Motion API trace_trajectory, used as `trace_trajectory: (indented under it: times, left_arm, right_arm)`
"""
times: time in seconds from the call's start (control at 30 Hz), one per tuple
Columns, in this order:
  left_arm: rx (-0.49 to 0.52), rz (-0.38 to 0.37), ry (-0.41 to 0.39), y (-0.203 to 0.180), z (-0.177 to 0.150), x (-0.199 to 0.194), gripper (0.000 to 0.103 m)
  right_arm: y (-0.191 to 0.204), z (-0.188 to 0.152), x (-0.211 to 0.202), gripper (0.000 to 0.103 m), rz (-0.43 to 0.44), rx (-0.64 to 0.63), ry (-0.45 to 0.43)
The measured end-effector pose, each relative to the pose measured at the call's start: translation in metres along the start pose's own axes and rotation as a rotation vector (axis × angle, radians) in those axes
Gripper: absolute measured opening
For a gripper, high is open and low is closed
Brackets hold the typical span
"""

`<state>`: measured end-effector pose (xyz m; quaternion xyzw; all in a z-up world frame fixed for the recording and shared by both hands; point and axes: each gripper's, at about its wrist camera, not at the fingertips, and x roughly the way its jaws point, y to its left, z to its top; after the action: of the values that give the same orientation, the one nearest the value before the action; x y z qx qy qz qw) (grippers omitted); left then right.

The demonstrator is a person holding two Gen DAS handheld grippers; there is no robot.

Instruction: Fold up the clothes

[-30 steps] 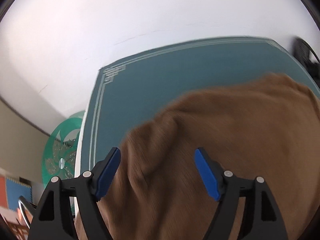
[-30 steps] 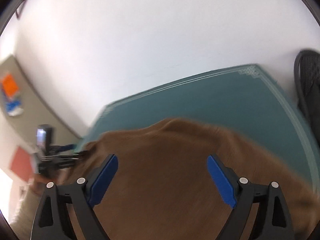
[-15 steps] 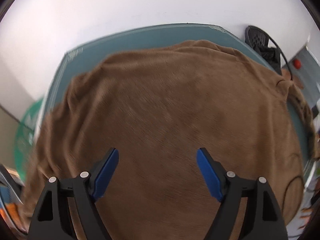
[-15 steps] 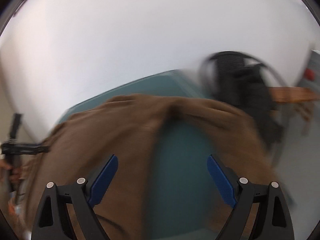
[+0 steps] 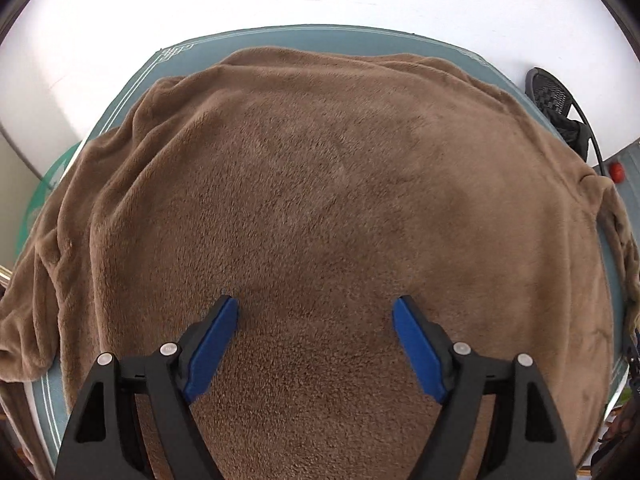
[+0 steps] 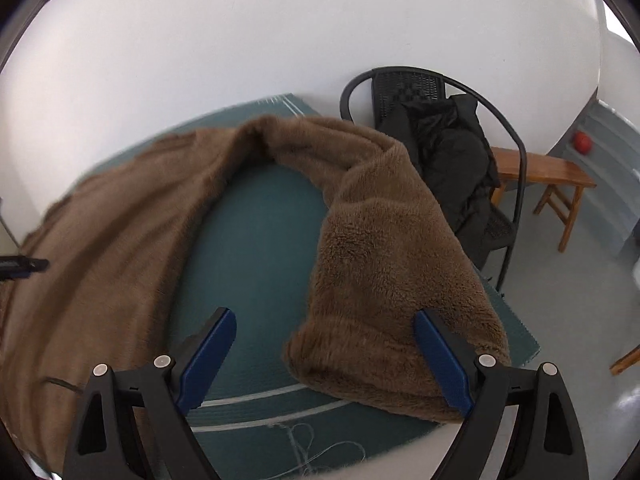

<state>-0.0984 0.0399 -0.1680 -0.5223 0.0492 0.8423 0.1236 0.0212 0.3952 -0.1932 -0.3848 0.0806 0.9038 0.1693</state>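
A: Nearest first. How does the left hand-held gripper (image 5: pixel 315 312) stand?

B: Its jaws are spread wide and hold nothing. The blue pads (image 5: pixel 211 354) hover over the brown fleece garment (image 5: pixel 332 208); whether they touch the pile I cannot tell.

A: And the right hand-held gripper (image 6: pixel 325 324)?

B: Spread wide as well, and empty. Between its fingers lie bare teal mat (image 6: pixel 256 248) and the cuff end of the garment's sleeve (image 6: pixel 384 280). The right pad sits just beside that cuff; contact is unclear.

A: Where is the garment itself?

B: Spread flat over the teal mat on the counter (image 6: pixel 392 444), covering most of it in the left wrist view. Its left edge is bunched into folds and droops past the mat's white-lined border. In the right wrist view the sleeve curves out from the body in an arch, leaving a patch of mat open inside the bend, and its cuff rests near the mat's front border, where loose threads (image 6: pixel 316 444) trail.

A: Beyond that?

B: A black chair (image 6: pixel 420 92) with a dark jacket (image 6: pixel 452 152) heaped on it stands past the counter's far corner. Beside it is a wooden bench (image 6: pixel 540 168), with a red ball (image 6: pixel 582 143) farther off, and a white wall (image 6: pixel 240 32) behind everything.
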Motion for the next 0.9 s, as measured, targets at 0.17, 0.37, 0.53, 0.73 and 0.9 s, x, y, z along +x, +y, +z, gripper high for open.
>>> trace_trajectory:
  times: [0.17, 0.37, 0.53, 0.73, 0.9]
  left_arm:
    - [0.01, 0.014, -0.023, -0.002, -0.002, 0.004, 0.09]
    - [0.021, 0.015, -0.048, -0.004, -0.006, 0.009, 0.101]
    - [0.018, 0.013, -0.084, -0.002, -0.012, 0.007, 0.102]
    - [0.02, 0.007, -0.092, -0.001, -0.011, 0.008, 0.102]
    - [0.018, 0.007, -0.097, -0.002, -0.012, 0.008, 0.102]
  right_arm:
    - [0.005, -0.006, 0.002, 0.075, -0.063, -0.07, 0.0]
    - [-0.007, -0.006, -0.002, 0.053, -0.081, -0.049, -0.001]
    - [-0.009, -0.003, 0.001, 0.044, -0.096, -0.035, -0.013]
    - [-0.029, 0.014, -0.027, 0.02, -0.197, 0.049, -0.14]
    - [-0.057, 0.038, -0.065, 0.019, -0.261, 0.181, -0.311]
